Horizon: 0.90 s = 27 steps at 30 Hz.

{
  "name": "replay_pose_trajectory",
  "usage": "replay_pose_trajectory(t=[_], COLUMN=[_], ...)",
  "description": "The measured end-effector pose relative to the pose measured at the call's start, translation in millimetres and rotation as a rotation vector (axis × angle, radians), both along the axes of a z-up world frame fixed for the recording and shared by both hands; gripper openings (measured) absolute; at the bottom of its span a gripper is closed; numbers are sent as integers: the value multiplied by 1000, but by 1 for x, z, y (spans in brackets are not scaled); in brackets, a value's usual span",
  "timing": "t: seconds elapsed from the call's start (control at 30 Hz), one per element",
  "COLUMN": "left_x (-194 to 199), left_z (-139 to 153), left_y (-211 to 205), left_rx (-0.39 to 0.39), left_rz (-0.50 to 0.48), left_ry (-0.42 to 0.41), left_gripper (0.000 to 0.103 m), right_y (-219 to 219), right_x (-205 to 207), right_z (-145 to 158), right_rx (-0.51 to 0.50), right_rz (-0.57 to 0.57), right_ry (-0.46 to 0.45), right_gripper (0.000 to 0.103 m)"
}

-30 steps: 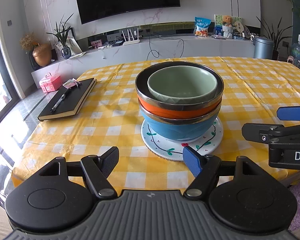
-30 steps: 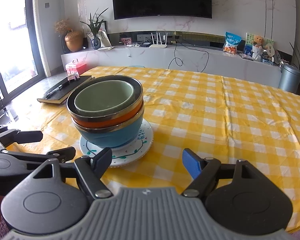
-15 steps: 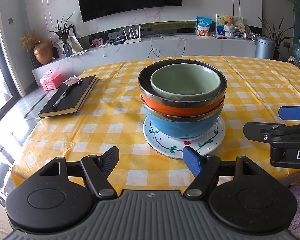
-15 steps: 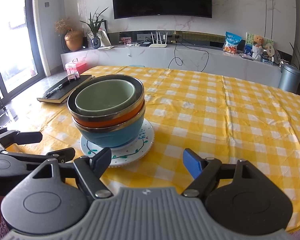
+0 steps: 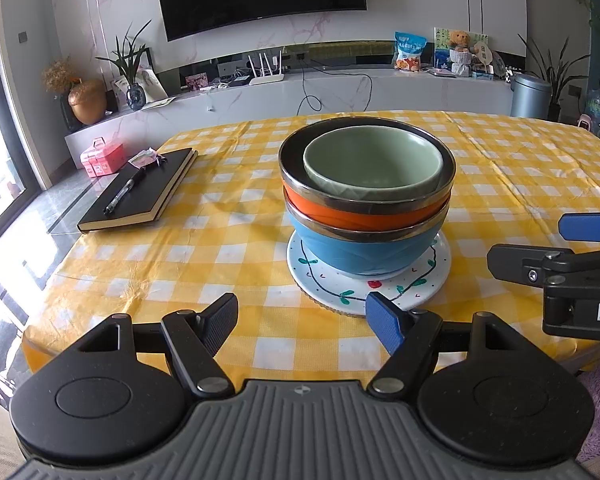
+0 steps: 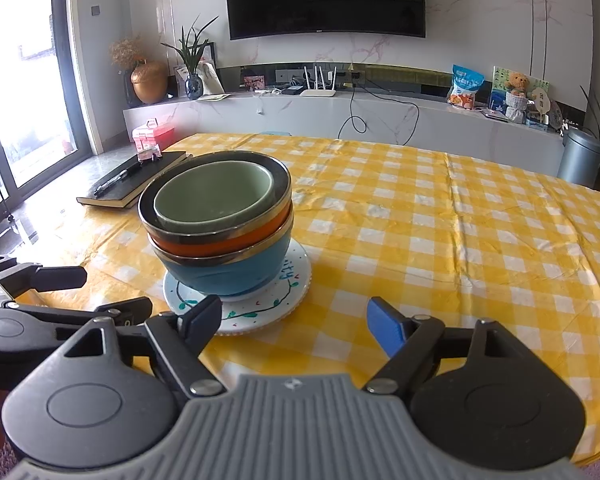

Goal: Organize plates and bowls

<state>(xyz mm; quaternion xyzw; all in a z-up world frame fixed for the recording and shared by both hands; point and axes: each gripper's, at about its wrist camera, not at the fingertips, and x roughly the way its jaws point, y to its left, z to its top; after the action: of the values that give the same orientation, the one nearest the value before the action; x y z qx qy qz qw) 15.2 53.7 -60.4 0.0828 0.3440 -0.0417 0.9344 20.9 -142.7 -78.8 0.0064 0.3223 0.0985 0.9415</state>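
A green bowl [image 5: 372, 168] sits nested in an orange bowl [image 5: 340, 214], which sits in a blue bowl [image 5: 360, 250]. The stack stands on a white painted plate [image 5: 332, 288] on the yellow checked table [image 5: 180, 252]. My left gripper [image 5: 302, 318] is open and empty, just short of the plate's near edge. My right gripper [image 6: 294, 320] is open and empty, to the right of the stack [image 6: 220, 232] by the plate [image 6: 256, 312]. Each gripper shows at the edge of the other's view.
A black notebook [image 5: 140, 196] with a pen [image 5: 124, 192] lies at the table's left side. Beyond the table are a pink box [image 5: 102, 158], a white counter [image 5: 340, 92] and a grey bin [image 5: 530, 96].
Both grippers have drifted slightly; the bowl stack sits a little further right in both views. Nothing was taken hold of or let go.
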Motion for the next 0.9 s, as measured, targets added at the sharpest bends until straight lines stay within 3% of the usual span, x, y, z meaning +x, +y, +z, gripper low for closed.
replay_pose_trajectory(t=[0.9], left_x=[-1], left_z=[1], left_y=[1], left_rx=[-1], left_rz=[1], left_ry=[3], left_gripper=[86], right_y=[1], right_x=[-1], right_z=[0], right_rx=[-2], right_rz=[1], right_ry=[0], right_gripper=[79])
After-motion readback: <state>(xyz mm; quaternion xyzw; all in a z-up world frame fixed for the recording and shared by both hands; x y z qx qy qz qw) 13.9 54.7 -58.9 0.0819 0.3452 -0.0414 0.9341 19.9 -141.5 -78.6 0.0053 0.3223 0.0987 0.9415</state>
